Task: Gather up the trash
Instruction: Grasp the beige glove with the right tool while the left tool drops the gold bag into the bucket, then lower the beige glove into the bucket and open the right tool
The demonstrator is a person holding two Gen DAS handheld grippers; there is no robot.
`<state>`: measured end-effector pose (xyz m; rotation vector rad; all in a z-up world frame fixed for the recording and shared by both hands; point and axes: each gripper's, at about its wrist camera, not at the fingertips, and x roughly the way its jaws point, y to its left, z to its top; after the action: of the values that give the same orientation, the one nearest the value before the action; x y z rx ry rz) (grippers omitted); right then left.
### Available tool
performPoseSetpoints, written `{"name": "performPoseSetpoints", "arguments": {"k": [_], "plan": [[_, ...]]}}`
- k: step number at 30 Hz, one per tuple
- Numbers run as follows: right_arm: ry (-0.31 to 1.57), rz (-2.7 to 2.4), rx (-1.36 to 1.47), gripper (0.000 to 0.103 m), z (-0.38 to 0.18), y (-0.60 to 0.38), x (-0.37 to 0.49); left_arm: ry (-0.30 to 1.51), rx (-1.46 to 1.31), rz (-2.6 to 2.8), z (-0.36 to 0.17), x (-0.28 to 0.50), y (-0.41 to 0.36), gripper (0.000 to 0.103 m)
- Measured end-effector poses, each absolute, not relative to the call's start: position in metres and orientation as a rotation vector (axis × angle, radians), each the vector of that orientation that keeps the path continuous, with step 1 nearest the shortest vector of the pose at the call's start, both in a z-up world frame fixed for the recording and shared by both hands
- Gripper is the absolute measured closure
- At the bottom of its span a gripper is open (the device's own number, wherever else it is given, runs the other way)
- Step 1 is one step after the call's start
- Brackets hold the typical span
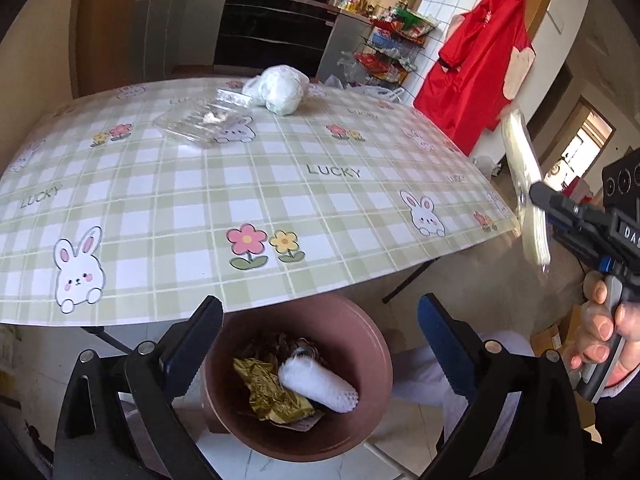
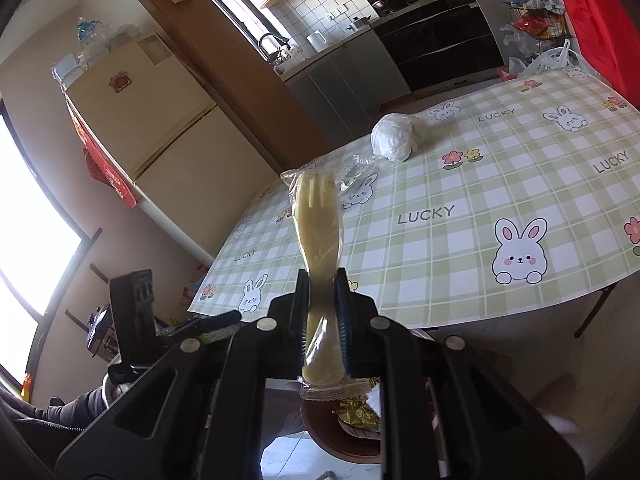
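Observation:
My right gripper [image 2: 323,280] is shut on a cream plastic fork in a clear wrapper [image 2: 318,216], held off the table's near edge; it also shows in the left wrist view [image 1: 524,184] at the right. My left gripper [image 1: 320,320] is open and empty above a brown trash bin [image 1: 372,344] that holds a gold wrapper [image 1: 272,392] and a white foam sleeve [image 1: 320,386]. The bin [image 2: 320,436] lies below my right gripper. On the table lie a clear plastic container [image 1: 200,122] and a crumpled white plastic bag [image 1: 280,88], also in the right wrist view [image 2: 394,136].
The table has a green check cloth with rabbits [image 1: 280,184]. A red garment [image 1: 476,64] hangs at the right wall beside a wire rack of goods [image 1: 396,40]. A cream fridge [image 2: 152,120] stands left of the table. Kitchen counters sit behind.

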<state>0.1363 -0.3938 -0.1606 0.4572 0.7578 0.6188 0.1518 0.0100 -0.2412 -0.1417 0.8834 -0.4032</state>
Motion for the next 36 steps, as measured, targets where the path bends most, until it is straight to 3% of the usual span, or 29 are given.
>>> {"name": "performPoseSetpoints", "arguments": {"k": [11,36], "plan": [[0.847,0.648,0.397,0.086,-0.178,-0.362,0.141,0.67,-0.22,-0.131,-0.186,0.123,0.099,0.006],[0.952,0.716,0.297,0.083,-0.19,-0.307,0.146,0.667,-0.351,-0.025,-0.211,0.105,0.159,0.006]]}}
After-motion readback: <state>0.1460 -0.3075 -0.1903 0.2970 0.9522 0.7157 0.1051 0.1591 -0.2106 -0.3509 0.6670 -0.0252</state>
